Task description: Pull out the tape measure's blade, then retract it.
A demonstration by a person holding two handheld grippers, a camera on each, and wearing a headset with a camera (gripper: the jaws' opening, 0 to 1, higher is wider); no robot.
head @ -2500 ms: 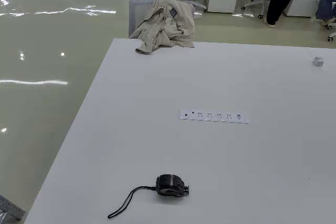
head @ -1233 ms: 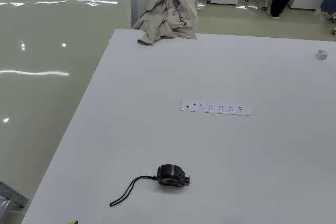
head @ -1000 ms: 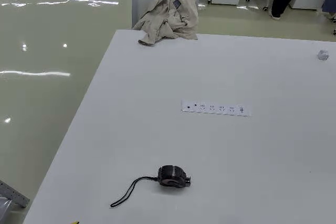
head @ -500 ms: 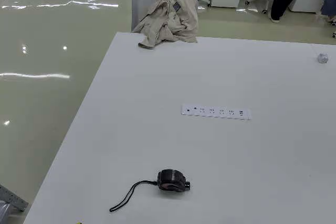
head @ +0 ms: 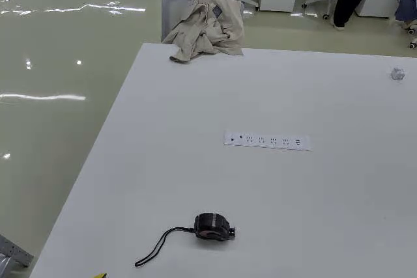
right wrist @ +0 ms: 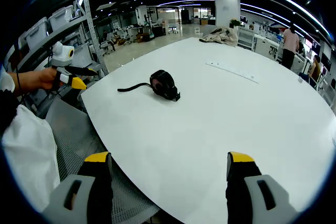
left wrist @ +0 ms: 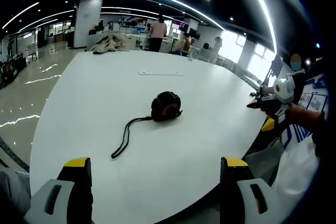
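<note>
The black tape measure (head: 214,227) is laid on the white table (head: 326,213), close to its near edge, with its strap (head: 156,250) trailed to the left. The left gripper (left wrist: 156,166) and the right gripper (right wrist: 169,158) are held just off that edge, and both pairs of jaws are spread wide.

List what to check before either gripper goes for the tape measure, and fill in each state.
1. Tape measure lies free on the white table, with nothing resting on it: ok.
2. Blade drawn in, none lying out on the table: ok.
3. Left gripper open and empty, short of the table's near edge: ok.
4. Right gripper open and empty, also short of the edge: ok.
5. Strap lies loose on the table, caught on nothing: ok.
6. Which way the blade's hook faces: cannot tell.
</note>
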